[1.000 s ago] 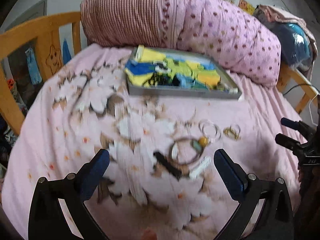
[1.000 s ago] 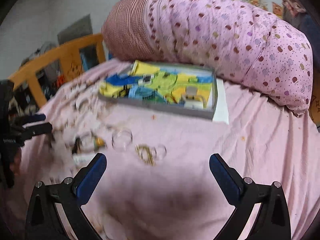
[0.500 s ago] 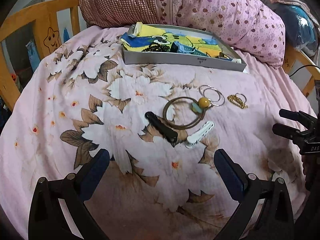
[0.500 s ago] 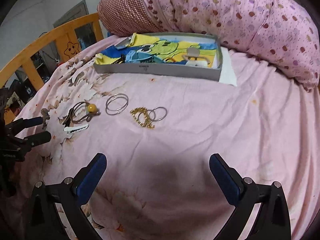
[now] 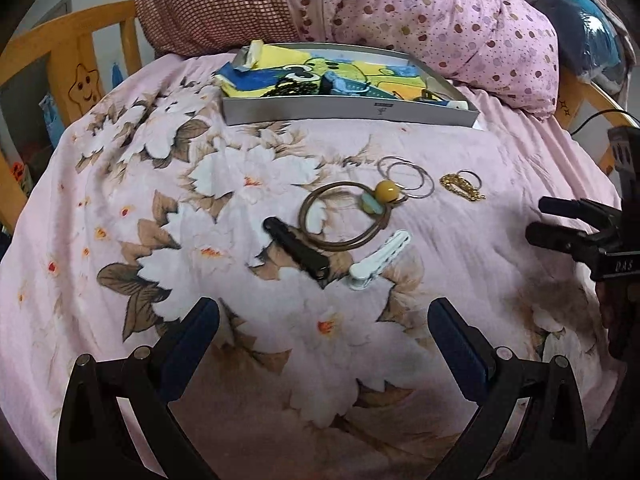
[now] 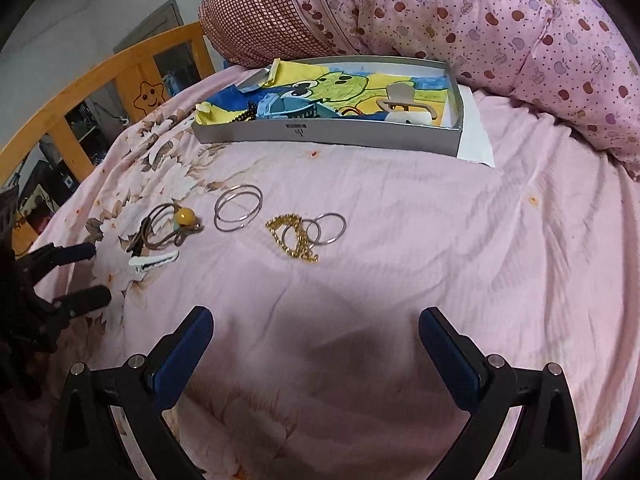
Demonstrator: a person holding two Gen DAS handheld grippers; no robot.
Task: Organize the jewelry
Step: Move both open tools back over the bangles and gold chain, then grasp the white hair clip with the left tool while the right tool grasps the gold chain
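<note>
Jewelry lies on the pink bed cover: a black hair clip, a white hair clip, a brown hair tie with a yellow bead, silver bangles and a gold chain with rings. In the right wrist view the chain, its rings, the bangles and the bead tie lie ahead. A grey tray with a cartoon lining holds several pieces. My left gripper is open and empty, just short of the clips. My right gripper is open and empty, short of the chain.
A rolled pink quilt lies behind the tray. A wooden bed rail runs along the left. A white sheet pokes out beside the tray. Each gripper shows in the other's view: the right, the left.
Both grippers have dropped lower and closer to the bed cover; the jewelry now sits nearer and sharper in both views. Both stay open and empty.
</note>
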